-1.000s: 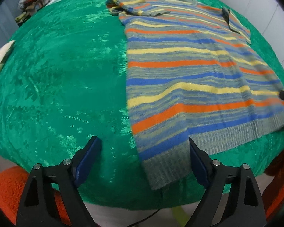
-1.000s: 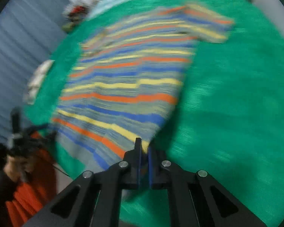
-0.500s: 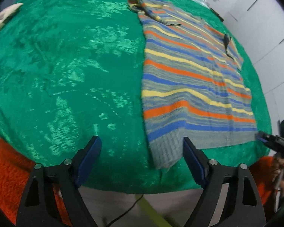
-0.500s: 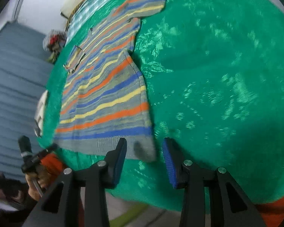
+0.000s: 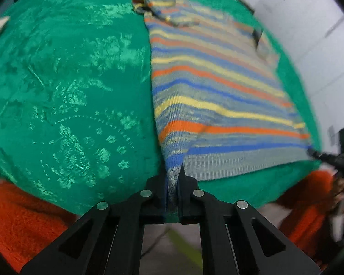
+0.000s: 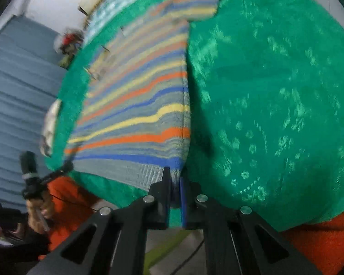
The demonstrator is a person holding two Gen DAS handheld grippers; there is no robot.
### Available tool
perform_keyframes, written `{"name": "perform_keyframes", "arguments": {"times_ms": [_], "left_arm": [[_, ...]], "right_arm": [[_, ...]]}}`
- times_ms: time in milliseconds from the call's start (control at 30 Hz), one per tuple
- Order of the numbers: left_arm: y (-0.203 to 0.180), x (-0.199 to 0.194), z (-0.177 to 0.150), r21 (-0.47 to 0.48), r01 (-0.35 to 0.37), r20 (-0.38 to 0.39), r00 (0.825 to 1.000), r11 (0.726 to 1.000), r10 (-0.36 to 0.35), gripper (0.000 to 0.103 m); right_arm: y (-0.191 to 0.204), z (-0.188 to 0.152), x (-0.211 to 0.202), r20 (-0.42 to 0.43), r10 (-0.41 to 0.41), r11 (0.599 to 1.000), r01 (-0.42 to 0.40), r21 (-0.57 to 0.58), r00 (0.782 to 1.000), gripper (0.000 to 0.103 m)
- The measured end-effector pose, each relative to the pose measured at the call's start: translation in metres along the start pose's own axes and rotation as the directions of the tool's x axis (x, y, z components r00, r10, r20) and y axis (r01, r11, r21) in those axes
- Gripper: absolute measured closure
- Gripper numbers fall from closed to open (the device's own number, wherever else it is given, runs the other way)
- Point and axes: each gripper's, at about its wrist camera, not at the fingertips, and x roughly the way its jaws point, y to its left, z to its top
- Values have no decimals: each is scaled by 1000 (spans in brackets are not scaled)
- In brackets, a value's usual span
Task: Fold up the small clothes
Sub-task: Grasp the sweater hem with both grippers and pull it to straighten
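Now, the scene line by line:

Garment: a small knitted sweater point(image 5: 213, 96) with grey, blue, yellow and orange stripes lies spread flat on a green velvet cloth with an embossed leaf pattern point(image 5: 68, 96); its ribbed grey hem is toward the person, its neck and sleeves toward twelve o'clock.

Left gripper: the black two-finger left gripper point(image 5: 172, 183) has just been closing, and its jaws now pinch the hem corner at six o'clock in the left wrist view, the grey rib standing up between the pads.

Left pose: it points steeply down at the near edge of the cloth, fingers level with each other; the fabric rises in a ridge from the pinch toward one o'clock.

Right gripper: the black right gripper with blue pads point(image 6: 175, 183) has just been closing as well, and is clamped on the opposite hem corner, at six o'clock in the right wrist view.

Right pose: also tipped steeply down; the sweater's side edge runs straight up from it toward twelve o'clock.

Across views: each gripper appears in the other's camera, held in a hand point(image 6: 37, 208) at eight o'clock of the right view, and at three to four o'clock of the left view, at the hem's far end.

Person: orange fuzzy clothing point(image 5: 23, 224) fills the lower corners, just beside the cloth's near edge.

Blur: the right view is smeared, so the far sleeve is indistinct.
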Motion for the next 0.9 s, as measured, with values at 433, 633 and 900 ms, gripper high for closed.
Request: {"name": "perform_keyframes", "arguments": {"times_ms": [433, 633, 900], "left_arm": [[-20, 22, -5, 31, -155, -3, 988, 987, 155, 99], [-13, 20, -11, 31, -159, 8, 987, 987, 159, 99], [-23, 20, -17, 81, -214, 20, 977, 973, 213, 92]], "right_arm": [[4, -13, 25, -15, -112, 993, 111, -23, 994, 97], [5, -11, 32, -19, -139, 990, 139, -33, 990, 97], [16, -14, 33, -7, -206, 976, 205, -71, 979, 96]]}}
